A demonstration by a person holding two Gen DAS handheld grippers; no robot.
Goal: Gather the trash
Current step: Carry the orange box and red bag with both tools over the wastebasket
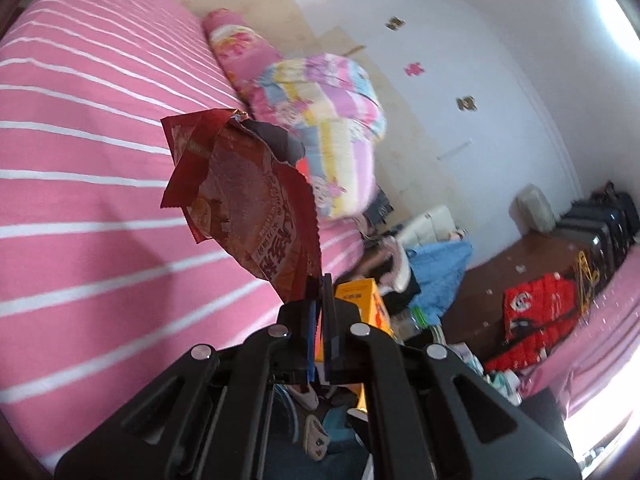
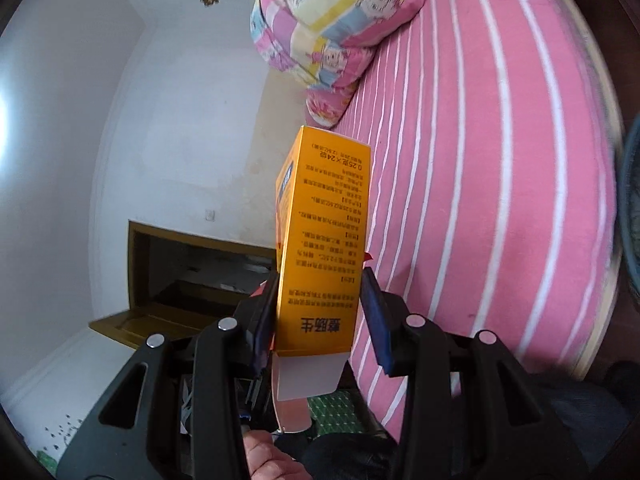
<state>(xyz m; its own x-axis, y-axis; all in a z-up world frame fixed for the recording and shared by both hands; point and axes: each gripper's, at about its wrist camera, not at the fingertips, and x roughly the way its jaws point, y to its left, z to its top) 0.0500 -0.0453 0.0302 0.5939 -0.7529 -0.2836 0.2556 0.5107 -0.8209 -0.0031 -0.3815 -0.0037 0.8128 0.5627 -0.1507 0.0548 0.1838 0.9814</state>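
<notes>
In the left wrist view my left gripper (image 1: 319,286) is shut on the lower corner of a torn red snack wrapper (image 1: 248,200), which hangs in the air over the pink striped bed (image 1: 80,200). In the right wrist view my right gripper (image 2: 320,284) is shut on a yellow-orange medicine box (image 2: 324,240). The box stands up between the two fingers with its white end flap (image 2: 308,380) open toward the camera. The same box (image 1: 362,300) shows just beyond the left gripper's fingertips.
A folded cartoon quilt (image 1: 320,128) and a pink pillow (image 1: 236,48) lie on the bed. Clothes, a blue bag (image 1: 438,268), red packages (image 1: 536,312) and dark suitcases (image 1: 600,228) crowd the floor. A wooden door frame (image 2: 192,276) stands to the left. A hand (image 2: 266,456) shows at the bottom.
</notes>
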